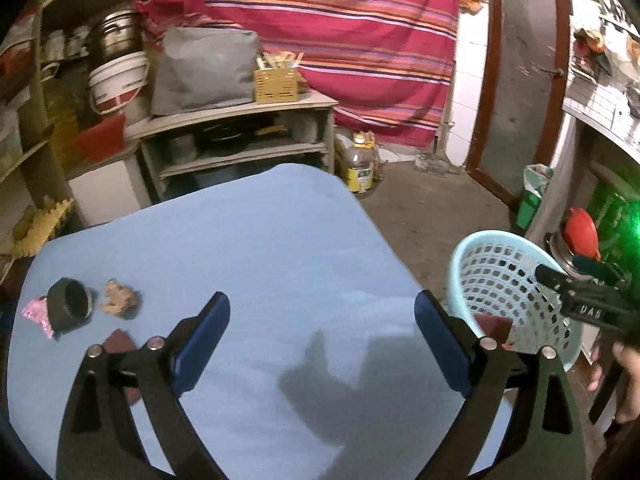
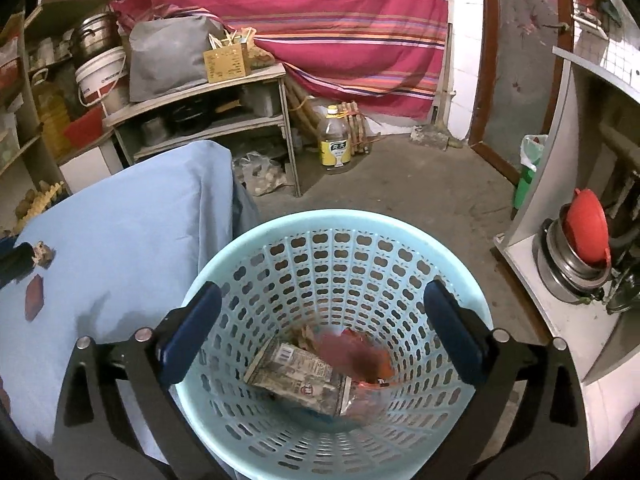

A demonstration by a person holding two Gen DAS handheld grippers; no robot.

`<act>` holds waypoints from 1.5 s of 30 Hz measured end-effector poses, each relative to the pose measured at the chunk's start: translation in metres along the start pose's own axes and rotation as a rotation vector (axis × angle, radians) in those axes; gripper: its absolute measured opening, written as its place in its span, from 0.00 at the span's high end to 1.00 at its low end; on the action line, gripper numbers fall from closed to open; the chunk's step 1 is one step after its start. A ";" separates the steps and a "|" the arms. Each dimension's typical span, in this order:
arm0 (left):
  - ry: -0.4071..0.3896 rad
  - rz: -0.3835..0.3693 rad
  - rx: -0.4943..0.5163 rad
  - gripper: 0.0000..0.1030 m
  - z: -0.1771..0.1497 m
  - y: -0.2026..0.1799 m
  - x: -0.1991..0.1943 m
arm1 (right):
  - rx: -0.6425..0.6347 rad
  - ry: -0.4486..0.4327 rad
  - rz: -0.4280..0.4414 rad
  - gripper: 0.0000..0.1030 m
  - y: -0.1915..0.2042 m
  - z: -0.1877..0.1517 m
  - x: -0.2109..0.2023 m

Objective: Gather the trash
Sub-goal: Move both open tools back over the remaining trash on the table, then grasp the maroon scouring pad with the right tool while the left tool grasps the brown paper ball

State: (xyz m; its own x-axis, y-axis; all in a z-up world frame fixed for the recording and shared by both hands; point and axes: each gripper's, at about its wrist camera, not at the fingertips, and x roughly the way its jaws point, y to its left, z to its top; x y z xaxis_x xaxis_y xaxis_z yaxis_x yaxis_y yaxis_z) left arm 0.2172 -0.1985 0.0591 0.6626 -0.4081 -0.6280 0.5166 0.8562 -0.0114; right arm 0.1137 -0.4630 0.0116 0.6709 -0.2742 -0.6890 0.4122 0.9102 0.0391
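A: Where does the blue-covered table sit?

B: Directly under and ahead of the left gripper. Its jaws stand wide apart with nothing between them, probably because it is free to take the next scrap.

A: And the basket?

B: One pale blue perforated basket, straight below the right gripper, just beside the table edge, so I judge it serves as the bin. That gripper is also spread fully and holds nothing. A blurred red wrapper shows inside the basket beneath it, apparently just let go.

A: What is left to collect?

B: Ahead and to the left of the left gripper: one dark tape roll, one crumpled brown paper wad, one pink wrapper touching the roll, and one dark red flat scrap partly hidden behind the left finger. That makes four pieces.

A: In the basket?

B: One flattened printed carton beside the red wrapper; other bits I cannot separate.
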 end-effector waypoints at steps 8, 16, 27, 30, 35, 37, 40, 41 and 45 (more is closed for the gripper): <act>-0.012 0.111 -0.057 0.08 -0.027 0.097 -0.021 | -0.023 -0.025 0.073 0.04 0.074 -0.006 -0.002; 0.021 0.262 -0.146 0.06 -0.062 0.214 -0.024 | -0.155 -0.010 0.219 0.04 0.198 -0.030 0.015; 0.088 0.339 -0.264 0.06 -0.093 0.328 -0.014 | -0.353 0.077 0.374 0.04 0.344 -0.054 0.039; 0.083 0.331 -0.300 0.06 -0.094 0.346 -0.018 | -0.422 0.105 0.413 0.04 0.384 -0.061 0.045; 0.088 0.369 -0.345 0.06 -0.101 0.372 -0.027 | -0.472 0.138 0.443 0.04 0.420 -0.069 0.053; 0.093 0.376 -0.358 0.06 -0.104 0.378 -0.028 | -0.484 0.146 0.434 0.04 0.429 -0.069 0.056; 0.100 0.385 -0.373 0.06 -0.108 0.383 -0.030 | -0.487 0.163 0.428 0.04 0.440 -0.069 0.061; 0.103 0.381 -0.379 0.06 -0.108 0.384 -0.030 | -0.493 0.167 0.421 0.04 0.442 -0.069 0.063; 0.100 0.372 -0.379 0.06 -0.106 0.381 -0.029 | -0.527 0.185 0.406 0.05 0.449 -0.072 0.068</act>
State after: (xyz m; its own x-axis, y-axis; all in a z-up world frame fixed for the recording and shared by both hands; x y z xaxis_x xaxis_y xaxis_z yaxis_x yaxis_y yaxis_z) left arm 0.3376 0.1732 -0.0098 0.6989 -0.0394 -0.7141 0.0131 0.9990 -0.0422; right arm 0.2995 -0.0507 -0.0699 0.5728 0.1353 -0.8084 -0.2357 0.9718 -0.0044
